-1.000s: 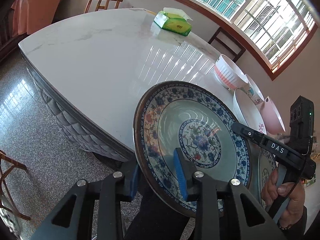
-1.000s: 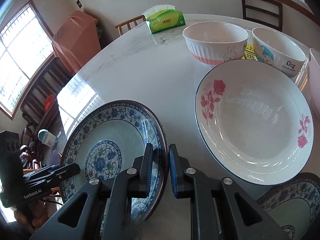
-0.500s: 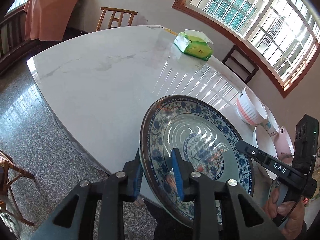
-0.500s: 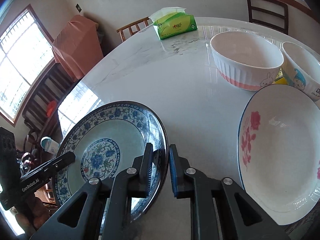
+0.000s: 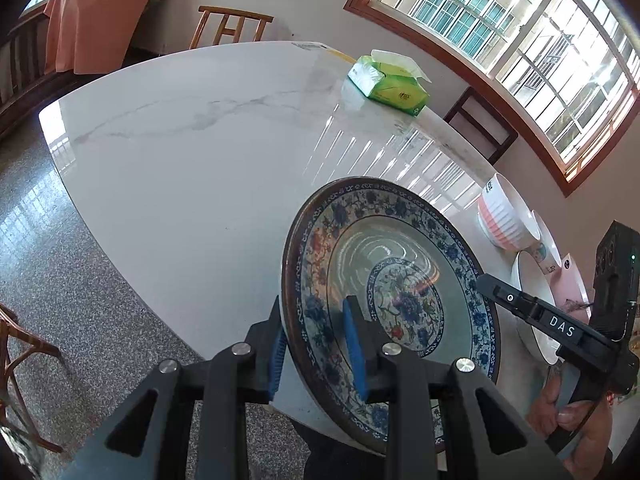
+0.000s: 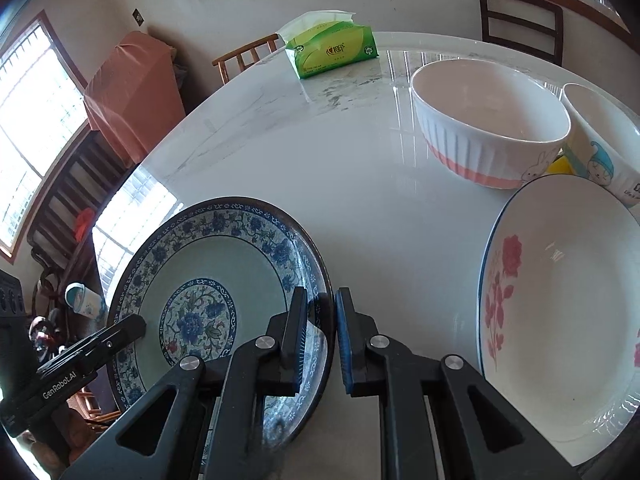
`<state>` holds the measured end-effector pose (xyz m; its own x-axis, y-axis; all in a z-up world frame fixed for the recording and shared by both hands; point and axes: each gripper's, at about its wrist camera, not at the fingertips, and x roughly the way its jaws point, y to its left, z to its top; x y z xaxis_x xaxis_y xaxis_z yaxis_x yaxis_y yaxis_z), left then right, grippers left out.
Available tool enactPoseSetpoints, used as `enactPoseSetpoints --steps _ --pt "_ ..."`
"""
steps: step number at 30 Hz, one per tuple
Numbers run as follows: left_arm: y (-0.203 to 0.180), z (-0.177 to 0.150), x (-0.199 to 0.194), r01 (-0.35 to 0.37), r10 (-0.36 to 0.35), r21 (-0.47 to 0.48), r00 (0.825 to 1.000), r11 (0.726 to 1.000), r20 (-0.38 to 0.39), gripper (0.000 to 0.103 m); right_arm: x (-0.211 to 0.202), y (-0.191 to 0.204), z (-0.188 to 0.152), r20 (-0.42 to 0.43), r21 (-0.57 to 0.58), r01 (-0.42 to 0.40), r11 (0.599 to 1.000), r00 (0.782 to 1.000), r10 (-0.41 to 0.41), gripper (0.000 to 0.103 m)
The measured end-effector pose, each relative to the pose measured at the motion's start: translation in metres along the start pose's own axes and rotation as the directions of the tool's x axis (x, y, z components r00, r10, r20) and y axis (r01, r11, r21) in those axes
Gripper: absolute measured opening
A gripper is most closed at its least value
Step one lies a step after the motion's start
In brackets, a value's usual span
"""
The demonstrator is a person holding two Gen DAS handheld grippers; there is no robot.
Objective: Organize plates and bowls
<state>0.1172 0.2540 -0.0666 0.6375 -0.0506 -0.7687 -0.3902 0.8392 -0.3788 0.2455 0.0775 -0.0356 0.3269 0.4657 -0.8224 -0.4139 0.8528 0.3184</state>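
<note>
A blue floral plate [image 5: 400, 292] with a dark rim is held between both grippers over the near part of the white marble table [image 5: 200, 152]. My left gripper [image 5: 316, 348] is shut on its near rim, one blue pad on each face. My right gripper [image 6: 321, 340] is shut on the opposite rim of the same plate [image 6: 208, 280]. Each gripper also shows in the other's view: the right gripper [image 5: 540, 320] in a hand, the left gripper [image 6: 80, 360] at the lower left. I cannot tell whether the plate touches the table.
A white plate with red roses [image 6: 568, 312] lies to the right. Behind it stand a pink ribbed bowl [image 6: 488, 128] and a cartoon bowl [image 6: 600, 144]. A green tissue pack [image 6: 332, 50] sits at the far edge. Chairs [image 5: 232, 28] ring the table.
Both grippers carried the blue plate leftward over the table, away from the rose plate and bowls, which slid right in the right wrist view. Both grips stayed the same.
</note>
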Motion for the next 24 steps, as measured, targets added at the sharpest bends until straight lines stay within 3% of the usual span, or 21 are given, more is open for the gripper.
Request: enactPoseSetpoints --steps 2,4,5,6,7,9,11,14,17,20,24 --pt "0.000 -0.003 -0.005 -0.057 0.057 0.013 0.998 0.998 0.028 0.028 -0.016 -0.001 -0.002 0.039 0.011 -0.016 1.000 0.999 0.016 0.019" --pt "0.000 -0.007 -0.016 -0.104 0.101 0.024 0.991 0.994 0.090 0.032 -0.046 -0.005 -0.010 0.113 0.011 -0.024 1.000 0.993 0.023 0.030" --pt "-0.001 -0.009 -0.022 -0.130 0.126 0.028 0.984 0.991 0.126 0.038 -0.064 -0.010 -0.016 0.152 0.013 -0.032 0.999 0.988 0.030 0.036" --pt "-0.001 -0.011 -0.029 -0.161 0.154 0.030 0.975 0.987 0.157 0.055 -0.083 -0.016 -0.025 0.186 0.020 -0.047 0.999 0.982 0.042 0.037" --pt "-0.002 -0.014 -0.037 -0.181 0.172 0.031 0.967 0.983 0.188 0.060 -0.103 -0.025 -0.036 0.218 0.034 -0.061 0.998 0.975 0.052 0.037" --pt "-0.009 -0.021 -0.054 -0.150 0.136 0.044 0.963 0.988 0.231 0.060 -0.141 -0.048 -0.063 0.276 0.079 -0.078 0.994 0.960 0.053 0.038" --pt "-0.026 -0.032 -0.068 -0.073 0.051 0.091 0.972 0.993 0.227 0.060 -0.175 -0.075 -0.095 0.306 0.112 -0.062 0.992 0.952 0.025 0.044" --pt "-0.069 -0.054 -0.076 0.104 -0.129 0.204 0.985 0.974 0.115 0.062 -0.211 -0.118 -0.140 0.310 0.172 0.048 0.984 0.946 -0.100 0.050" --pt "-0.123 -0.080 -0.065 0.276 -0.273 0.303 0.961 0.912 -0.051 0.064 -0.227 -0.162 -0.176 0.269 0.239 0.125 0.963 0.944 -0.189 0.050" --pt "-0.168 -0.105 -0.043 0.333 -0.284 0.374 0.942 0.865 -0.179 0.065 -0.235 -0.200 -0.198 0.256 0.334 0.081 0.939 0.951 -0.173 0.050" --pt "-0.201 -0.123 -0.015 0.371 -0.277 0.369 0.918 0.852 -0.282 0.065 -0.234 -0.220 -0.208 0.269 0.366 0.058 0.929 0.949 -0.165 0.050"
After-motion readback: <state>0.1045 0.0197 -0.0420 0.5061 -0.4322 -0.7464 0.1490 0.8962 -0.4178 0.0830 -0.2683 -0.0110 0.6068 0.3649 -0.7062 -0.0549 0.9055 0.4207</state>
